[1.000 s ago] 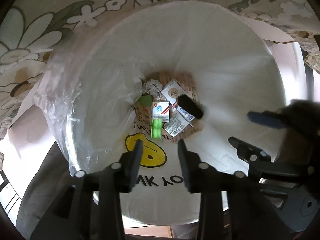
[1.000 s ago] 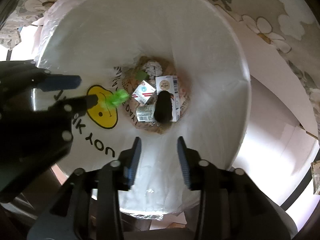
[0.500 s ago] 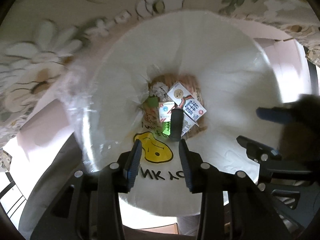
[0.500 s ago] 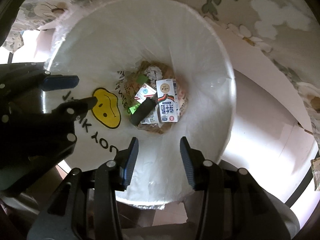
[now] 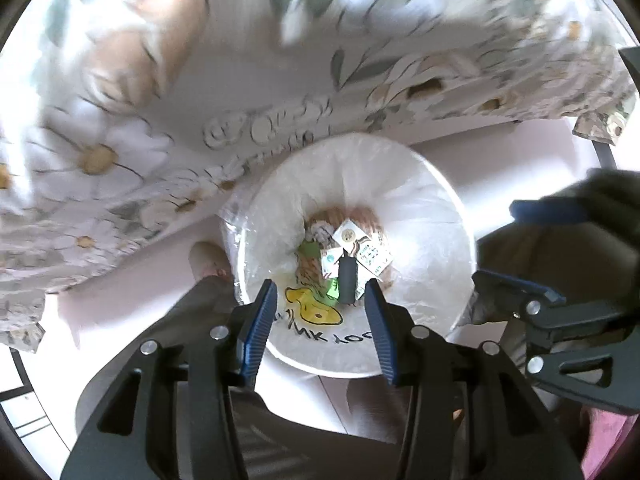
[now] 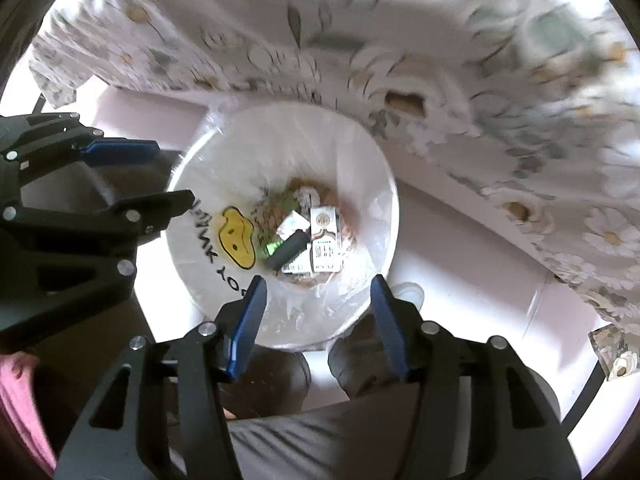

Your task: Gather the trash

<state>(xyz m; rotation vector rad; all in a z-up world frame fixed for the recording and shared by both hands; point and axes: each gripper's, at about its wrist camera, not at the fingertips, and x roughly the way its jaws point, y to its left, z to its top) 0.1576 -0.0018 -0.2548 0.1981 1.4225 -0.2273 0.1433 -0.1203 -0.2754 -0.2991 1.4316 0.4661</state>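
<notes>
Left wrist view: left gripper points straight down over white lined trash bin, jaws just been opening, nothing between them. Right gripper likewise released, jaws just been opening, empty. Trash (cartons, black cylinder, green scrap) lies at bin bottom. Floral tablecloth edge overhangs bin's far rim; pale floor free alongside.

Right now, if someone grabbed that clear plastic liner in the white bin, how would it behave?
The plastic liner is probably floppy and light: it looks thin, crinkled and see-through over the white bin rim. Likely slippery too, given its sheen. It might drag the trash up with it.
</notes>
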